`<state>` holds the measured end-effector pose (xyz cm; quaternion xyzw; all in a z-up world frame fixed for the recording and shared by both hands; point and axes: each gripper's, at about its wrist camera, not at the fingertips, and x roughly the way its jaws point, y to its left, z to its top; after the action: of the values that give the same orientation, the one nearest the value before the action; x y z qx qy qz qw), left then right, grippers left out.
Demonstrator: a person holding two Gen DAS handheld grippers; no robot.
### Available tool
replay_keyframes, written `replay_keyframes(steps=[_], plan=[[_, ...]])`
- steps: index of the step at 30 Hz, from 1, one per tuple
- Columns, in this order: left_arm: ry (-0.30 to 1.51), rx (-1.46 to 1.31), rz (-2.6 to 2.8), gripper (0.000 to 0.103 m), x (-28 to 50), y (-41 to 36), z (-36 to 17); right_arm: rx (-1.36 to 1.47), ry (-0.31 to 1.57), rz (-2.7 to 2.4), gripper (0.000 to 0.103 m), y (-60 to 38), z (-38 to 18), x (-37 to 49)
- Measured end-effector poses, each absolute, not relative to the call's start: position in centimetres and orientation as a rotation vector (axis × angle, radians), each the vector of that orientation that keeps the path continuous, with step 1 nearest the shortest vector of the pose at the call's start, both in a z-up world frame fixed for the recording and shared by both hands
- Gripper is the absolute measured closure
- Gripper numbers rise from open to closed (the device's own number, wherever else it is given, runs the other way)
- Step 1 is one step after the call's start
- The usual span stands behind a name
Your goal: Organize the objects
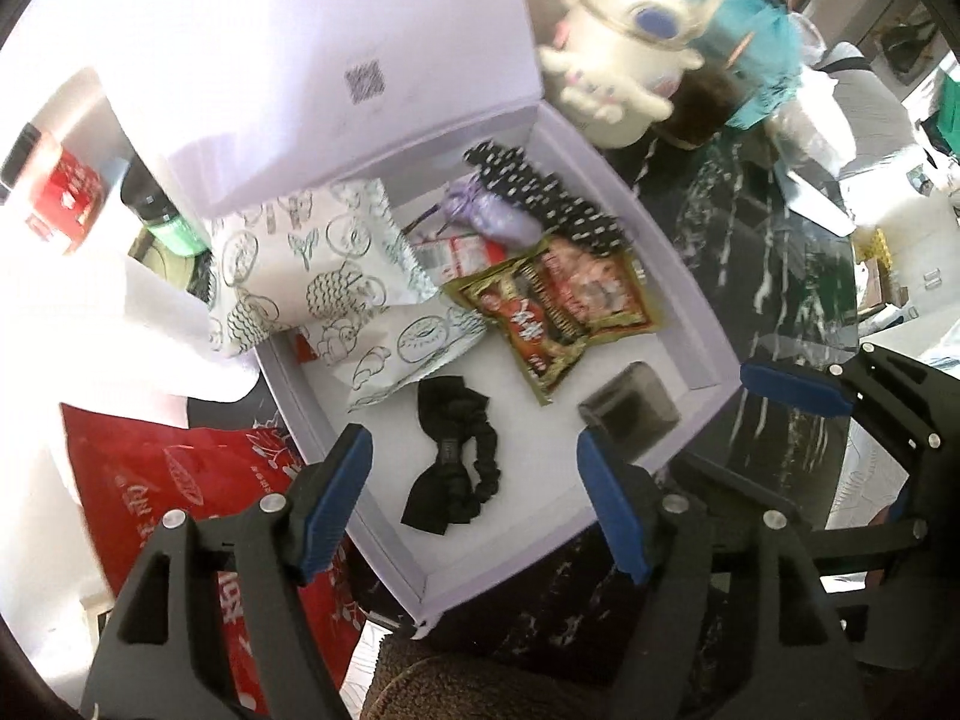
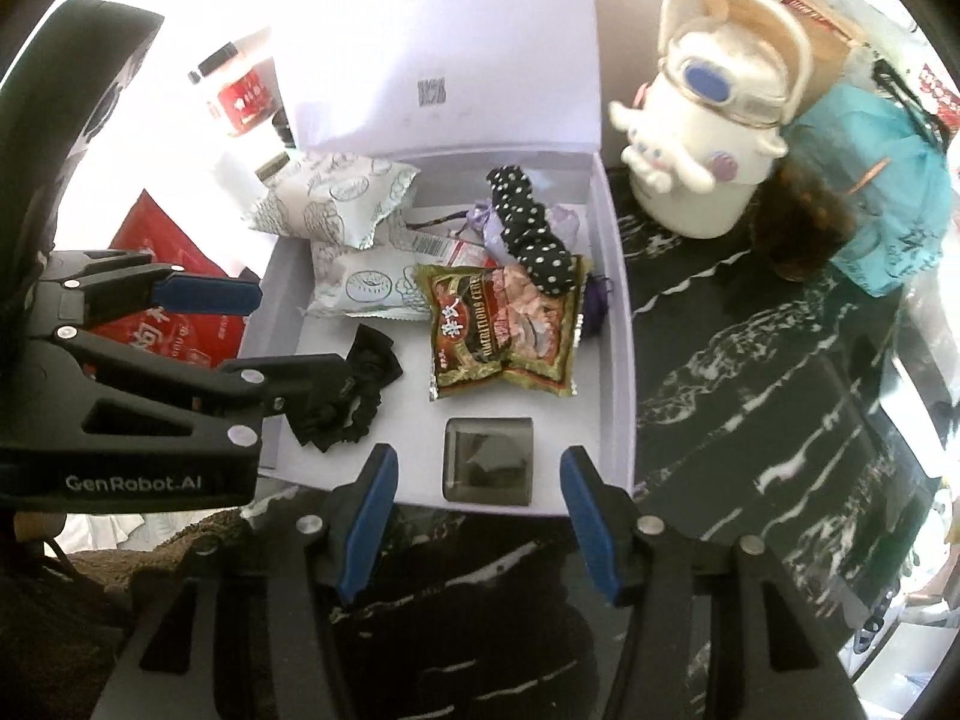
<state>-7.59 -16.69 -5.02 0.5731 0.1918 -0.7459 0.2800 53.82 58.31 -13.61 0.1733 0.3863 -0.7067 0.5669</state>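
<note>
An open lavender box sits on the table with its lid raised. On its floor lie a black bow scrunchie, a red and gold snack packet, white patterned packets, a polka-dot scrunchie and a dark square case. My left gripper hangs open above the bow, holding nothing. My right gripper stands open over the square case at the box's near edge, empty.
A white plush bag and a teal bag stand right of the box on the black marbled table. A red bag lies left of the box, with a red can and bottles behind it.
</note>
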Motion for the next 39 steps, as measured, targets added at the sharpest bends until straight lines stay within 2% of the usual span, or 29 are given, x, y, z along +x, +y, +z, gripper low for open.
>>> replay_keyframes(steps=[13, 21, 39], plan=[[0.487, 1.319, -2.048, 0.025, -4.0, -10.6, 2.7, 0.252, 0.813, -1.702, 0.046, 66.4, -10.1, 55.1], [0.418, 1.166, -2.084, 0.025, -1.7, -4.3, 7.9, 0.122, 0.757, -1.702, 0.043, 73.1, -7.9, 56.2], [0.342, 1.062, -2.084, 0.025, 1.7, 8.0, 9.6, 0.022, 0.689, -1.681, 0.042, 82.8, -10.0, 54.3]])
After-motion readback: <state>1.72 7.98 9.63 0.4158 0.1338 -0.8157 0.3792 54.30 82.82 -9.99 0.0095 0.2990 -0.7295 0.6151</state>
